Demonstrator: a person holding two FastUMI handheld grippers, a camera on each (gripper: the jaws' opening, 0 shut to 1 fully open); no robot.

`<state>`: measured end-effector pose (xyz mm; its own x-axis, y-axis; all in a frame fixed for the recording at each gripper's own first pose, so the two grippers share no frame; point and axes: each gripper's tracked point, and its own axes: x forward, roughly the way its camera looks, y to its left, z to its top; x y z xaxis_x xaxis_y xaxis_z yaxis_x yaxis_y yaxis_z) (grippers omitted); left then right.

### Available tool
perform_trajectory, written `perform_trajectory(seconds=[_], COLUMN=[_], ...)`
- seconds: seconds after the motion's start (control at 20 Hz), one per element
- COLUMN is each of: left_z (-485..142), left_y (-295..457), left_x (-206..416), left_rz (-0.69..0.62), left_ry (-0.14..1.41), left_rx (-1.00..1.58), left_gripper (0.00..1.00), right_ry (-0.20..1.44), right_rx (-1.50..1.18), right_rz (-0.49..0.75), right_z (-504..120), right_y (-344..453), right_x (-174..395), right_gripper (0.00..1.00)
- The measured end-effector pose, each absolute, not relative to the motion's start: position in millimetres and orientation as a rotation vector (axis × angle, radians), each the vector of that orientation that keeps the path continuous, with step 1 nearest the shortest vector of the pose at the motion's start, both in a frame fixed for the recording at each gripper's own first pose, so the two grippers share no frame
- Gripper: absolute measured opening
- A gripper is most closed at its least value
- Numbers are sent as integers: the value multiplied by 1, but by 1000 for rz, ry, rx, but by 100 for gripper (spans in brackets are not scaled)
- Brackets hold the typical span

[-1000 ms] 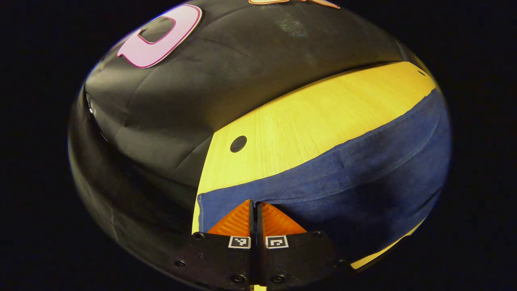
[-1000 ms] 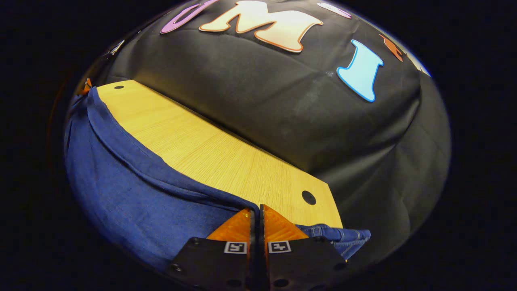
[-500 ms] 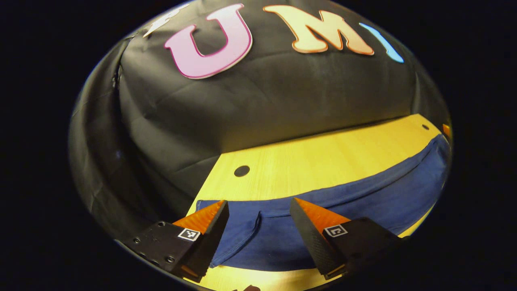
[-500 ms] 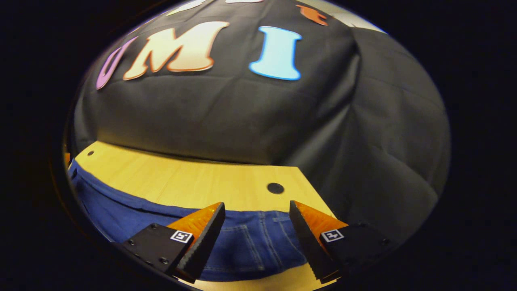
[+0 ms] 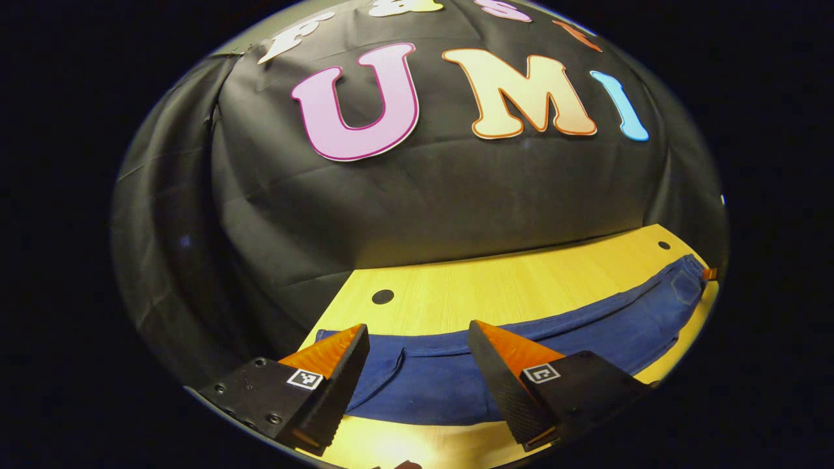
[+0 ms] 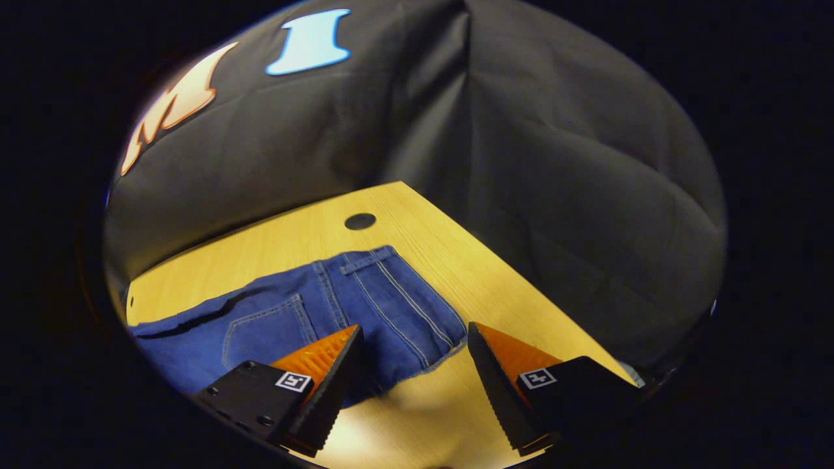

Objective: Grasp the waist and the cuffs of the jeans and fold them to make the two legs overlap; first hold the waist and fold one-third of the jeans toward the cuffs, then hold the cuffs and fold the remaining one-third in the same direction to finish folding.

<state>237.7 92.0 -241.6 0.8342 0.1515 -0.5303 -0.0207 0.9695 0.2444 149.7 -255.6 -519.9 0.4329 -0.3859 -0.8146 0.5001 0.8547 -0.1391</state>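
Black cloth hangs behind a pale wooden table (image 5: 508, 286), and on it the jeans (image 5: 521, 365) lie flat in a long blue band, legs seemingly already laid one over the other. Seen from the right gripper view, the waist (image 6: 391, 306) sits at the right end near a round hole (image 6: 360, 221) in the tabletop, with a back pocket (image 6: 264, 332) showing just left of it. From the left gripper view the cuffs (image 5: 355, 368) rest at the left end. Both tools hang just above the cloth: the left gripper (image 5: 417, 365) with jaws apart over the cuff end, the right gripper (image 6: 412, 365) with jaws apart at the waist's near corner, neither holding anything. I'd say the waist fold comes next; pinching both layers at the waistband corners should carry that third over evenly
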Motion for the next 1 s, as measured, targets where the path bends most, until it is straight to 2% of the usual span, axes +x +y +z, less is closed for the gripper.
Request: perform_trajectory(seconds=[0.15, 0.2, 0.25, 0.3, 0.35, 0.4, 0.5, 0.55, 0.7, 0.8, 1.0], left_z=[-240, -241, -240, -239, -238, -241, -244, -245, -240, -234, -228], left_y=[95, 97, 100, 103, 106, 107, 109, 109, 113, 121, 137], left_x=[238, 236, 234, 231, 229, 230, 229, 228, 222, 217, 214], left_rz=[115, 123, 132, 140, 149, 160, 180, 189, 213, 223, 227], left_ry=[583, 586, 587, 588, 594, 597, 612, 616, 614, 611, 591], left_rx=[213, 212, 209, 204, 200, 194, 166, 146, 110, 122, 99], left_gripper=[95, 95, 95, 95, 100, 95, 95, 95, 95, 95, 95], right_ry=[1039, 987, 1042, 1003, 1026, 1027, 990, 980, 958, 941, 817], right_rx=[304, 312, 371, 371, 376, 370, 351, 334, 298, 284, 263], right_rz=[-601, -623, -578, -565, -532, -504, -508, -507, -536, -546, -475], right_z=[-535, -536, -547, -538, -541, -536, -532, -528, -519, -512, -460], right_y=[-249, -256, -246, -249, -244, -244, -253, -253, -260, -255, -245], right_x=[142, 150, 146, 153, 151, 150, 157, 156, 159, 163, 179], right_gripper=[99, 95, 81, 68, 54, 40, 13, 5, 2, 4, 1])
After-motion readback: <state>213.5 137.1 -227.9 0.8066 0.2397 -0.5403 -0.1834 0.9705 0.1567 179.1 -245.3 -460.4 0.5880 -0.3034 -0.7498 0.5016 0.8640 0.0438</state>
